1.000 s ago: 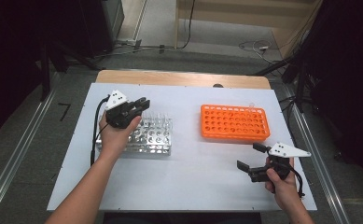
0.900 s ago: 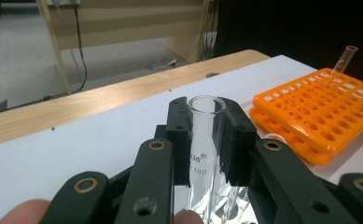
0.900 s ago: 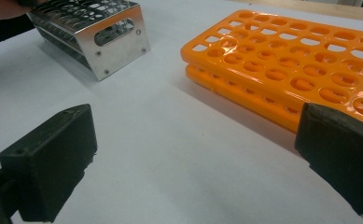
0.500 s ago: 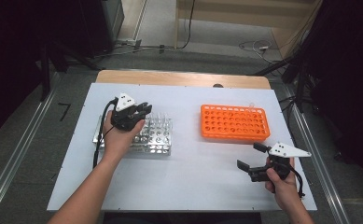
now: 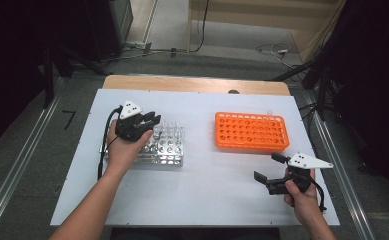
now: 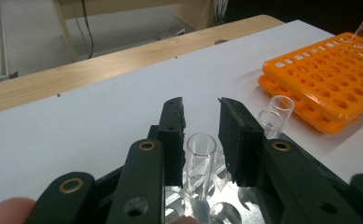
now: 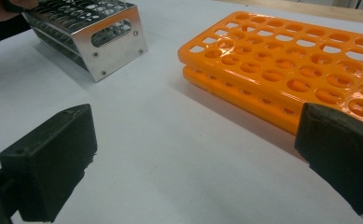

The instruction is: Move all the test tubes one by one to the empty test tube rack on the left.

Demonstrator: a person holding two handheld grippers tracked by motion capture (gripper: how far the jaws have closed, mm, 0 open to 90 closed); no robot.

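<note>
High view: a white tabletop (image 5: 202, 195) lies on a wooden table whose bare edge (image 5: 192, 84) shows at the far side, with grey floor (image 5: 32, 165) all round, cables (image 5: 269, 50) trailing across it beyond the table, and dark equipment at both sides of the room. The left gripper (image 5: 149, 121) hangs over a clear tube rack (image 5: 169, 150); the orange rack (image 5: 252, 131) lies well apart to the right, and the right gripper (image 5: 268, 167) hovers near the table's front right, jaws wide.

Left gripper view: its jaws have just been opening and stand narrowly apart, a clear glass tube (image 6: 200, 156) upright between them, the pads seemingly not pressing it.

Right gripper view: wide-spread jaws frame bare white surface, holding nothing, the orange rack just ahead.
</note>
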